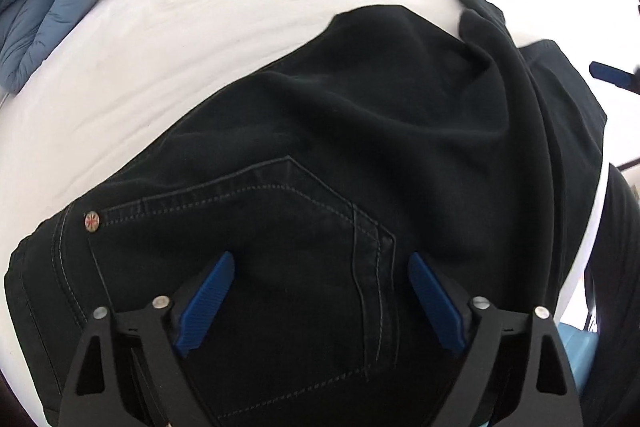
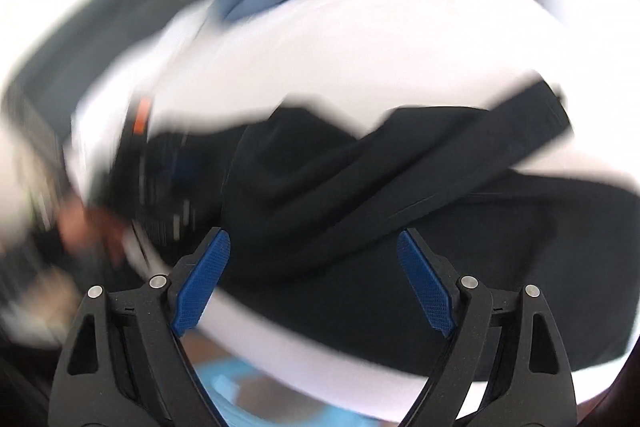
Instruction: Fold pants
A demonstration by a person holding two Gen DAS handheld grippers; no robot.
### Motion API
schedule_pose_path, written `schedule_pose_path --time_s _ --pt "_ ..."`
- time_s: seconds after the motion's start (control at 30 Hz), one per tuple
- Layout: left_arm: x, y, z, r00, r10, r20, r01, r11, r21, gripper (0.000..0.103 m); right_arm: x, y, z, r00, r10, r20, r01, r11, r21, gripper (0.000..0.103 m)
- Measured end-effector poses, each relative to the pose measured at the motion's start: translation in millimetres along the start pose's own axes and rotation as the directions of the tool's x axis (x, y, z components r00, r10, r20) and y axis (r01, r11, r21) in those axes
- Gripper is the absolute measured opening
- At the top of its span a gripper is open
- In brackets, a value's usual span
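Black denim pants (image 1: 340, 131) lie rumpled on the white bed (image 1: 200, 39): soft, floppy, fairly heavy. Both the left claw (image 1: 320, 301) and the right claw (image 2: 314, 281) gape, holding nothing. Best grip looks like the stiffer waistband or hem.

Black jeans (image 1: 360, 131), rumpled, back pocket up, across white bed (image 1: 200, 27)

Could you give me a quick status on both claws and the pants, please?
Left claw open over the back pocket, holding nothing. Right claw open, empty, view blurred. Black pants rumpled on the white bed, fold unfinished. Nothing in the way.
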State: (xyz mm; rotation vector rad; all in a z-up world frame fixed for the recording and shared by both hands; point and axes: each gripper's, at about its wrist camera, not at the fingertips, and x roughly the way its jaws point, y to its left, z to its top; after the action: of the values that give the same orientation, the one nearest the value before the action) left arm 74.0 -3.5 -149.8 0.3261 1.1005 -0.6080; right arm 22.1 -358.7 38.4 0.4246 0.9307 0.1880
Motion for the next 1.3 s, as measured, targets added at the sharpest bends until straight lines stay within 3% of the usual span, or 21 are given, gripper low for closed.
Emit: schedule_pose_path --time_s 0.1,0.2,0.33,0.43,0.47,0.5,0.63,0.7,0.8,0.9,1.13,1.3 --pt "10 -7 12 1.000 0.009 -0.022 -0.009 1.000 -0.004 0.102 -8 -76 31 0.992 0.017 0.123 -0.051 0.959 0.280 0.086" --pt "16 -9 16 0.999 0.011 -0.031 -0.011 1.000 -0.011 0.103 -5 -144 46 0.979 0.027 0.204 -0.123 0.868 0.481 0.078" --pt "12 -4 8 1.000 0.003 -0.015 -0.004 1.000 -0.025 0.103 11 -205 58 0.970 0.021 0.244 -0.173 0.763 0.623 0.075" --pt "13 19 2 1.000 0.001 -0.020 -0.001 1.000 -0.030 0.103 33 -234 53 0.980 0.022 0.198 -0.159 0.689 0.708 0.074" --pt "9 24 -2 1.000 -0.001 -0.020 0.000 0.999 -0.034 0.103 39 -239 54 0.983 0.019 0.185 -0.149 0.678 0.720 0.066" --pt "10 25 1 1.000 -0.002 -0.021 0.001 0.999 -0.036 0.103 44 -242 56 0.985 0.013 0.171 -0.135 0.673 0.727 0.059" --pt "11 26 3 1.000 -0.005 -0.018 0.005 0.999 -0.043 0.103 60 -240 65 0.986 0.036 0.165 -0.144 0.692 0.707 0.056" --pt "10 27 2 1.000 -0.005 -0.018 0.005 0.999 -0.046 0.103 65 -237 65 0.986 0.052 0.159 -0.151 0.686 0.712 0.034" --pt "13 25 6 1.000 -0.011 -0.018 0.010 0.998 -0.060 0.103 73 -240 65 0.984 0.060 0.169 -0.165 0.677 0.717 0.020" --pt "14 28 8 1.000 -0.018 -0.017 0.016 0.997 -0.076 0.103 68 -234 63 0.981 0.029 0.194 -0.159 0.699 0.697 0.007" --pt "15 35 12 1.000 -0.021 -0.013 0.020 0.993 -0.121 0.103 0 -205 58 0.949 -0.063 0.309 -0.156 0.759 0.632 0.005" --pt "15 42 17 0.999 -0.024 -0.023 0.021 0.988 -0.152 0.103 -71 -190 34 0.914 -0.072 0.400 -0.222 0.737 0.639 0.005"
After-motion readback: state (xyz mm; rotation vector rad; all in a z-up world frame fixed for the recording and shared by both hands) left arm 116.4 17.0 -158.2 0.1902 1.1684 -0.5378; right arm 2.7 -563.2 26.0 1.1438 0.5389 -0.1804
